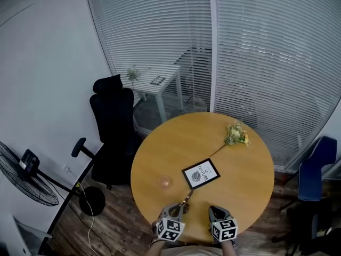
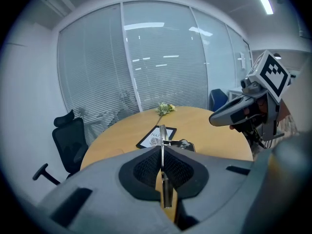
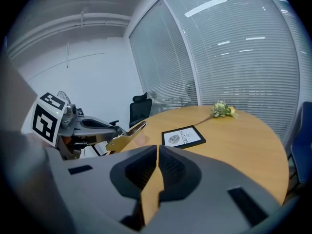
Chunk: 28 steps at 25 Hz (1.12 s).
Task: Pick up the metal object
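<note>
The left gripper [image 1: 179, 209] is clamped narrow on the metal object [image 1: 187, 198]. In its own view the flat strip stands edge-on between the pads. From the right gripper view the strip is a gold-toned flat piece that juts from the left jaws, lifted clear of the table top. Its tip points toward the picture frame [image 1: 201, 173] and ends just short of the frame's near corner.

The right gripper [image 1: 218, 213] hovers beside it, apart from it, with its jaws drawn together on nothing. Both grippers sit over the near rim of the round wooden table [image 1: 248, 181].

A small pinkish clear thing [image 1: 164, 182] lies left of the frame, near the table's left side. A sprig of flowers [image 1: 236, 134] lies close to the far rim, its stem running back toward the frame. The right half of the table top is bare wood, and so is the stretch between the frame and the flowers.

Past the table's left rim stands a black office chair [image 1: 113, 126], close to the edge. A floor fan [image 1: 27, 181] stands farther left. A blue chair [image 1: 315, 168] stands well apart on the right. A glass wall with blinds [image 1: 261, 52] closes the far side.
</note>
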Motion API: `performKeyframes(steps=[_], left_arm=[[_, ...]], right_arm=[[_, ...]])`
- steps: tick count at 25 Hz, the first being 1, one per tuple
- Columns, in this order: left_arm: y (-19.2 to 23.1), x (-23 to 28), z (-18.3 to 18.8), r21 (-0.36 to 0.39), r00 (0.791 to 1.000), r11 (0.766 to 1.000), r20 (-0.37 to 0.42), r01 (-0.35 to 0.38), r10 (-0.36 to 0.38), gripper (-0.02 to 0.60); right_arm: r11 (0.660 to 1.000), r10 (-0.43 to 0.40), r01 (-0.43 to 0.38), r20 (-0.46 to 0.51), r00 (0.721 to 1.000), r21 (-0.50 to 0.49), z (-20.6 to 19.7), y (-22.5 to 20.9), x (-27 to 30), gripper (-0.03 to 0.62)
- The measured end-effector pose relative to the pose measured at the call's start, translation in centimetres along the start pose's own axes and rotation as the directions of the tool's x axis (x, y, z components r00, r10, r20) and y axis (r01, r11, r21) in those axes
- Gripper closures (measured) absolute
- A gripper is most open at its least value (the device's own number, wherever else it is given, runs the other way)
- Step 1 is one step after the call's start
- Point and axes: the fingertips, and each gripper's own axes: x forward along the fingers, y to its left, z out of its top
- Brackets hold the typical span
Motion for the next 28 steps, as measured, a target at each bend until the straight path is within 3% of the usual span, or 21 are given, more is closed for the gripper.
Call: performKeyframes(steps=[7, 13, 28], left_arm=[[0.1, -0.2, -1.2, -0.052, 1.0, 0.999, -0.007, 0.011, -0.011, 0.571], [0.2, -0.3, -1.8, -0.151, 0.999, 0.988, 0.015, 0.031, -0.03, 0.571], [0.6, -0.1, -1.3, -0.191, 0.999, 0.981, 0.03, 0.029, -0.024, 0.571]], right_arm=[[1.0, -0.006, 0.006, -0.002, 1.0, 0.016, -0.8, 0.2, -0.2, 0.595], [1.0, 0.0, 0.0, -0.02, 1.0, 0.021, -1.7, 0.6, -0.3, 0.597], [0.999, 0.034, -0.035, -0.044, 0.998, -0.004, -1.1, 0.7, 0.2, 0.595]])
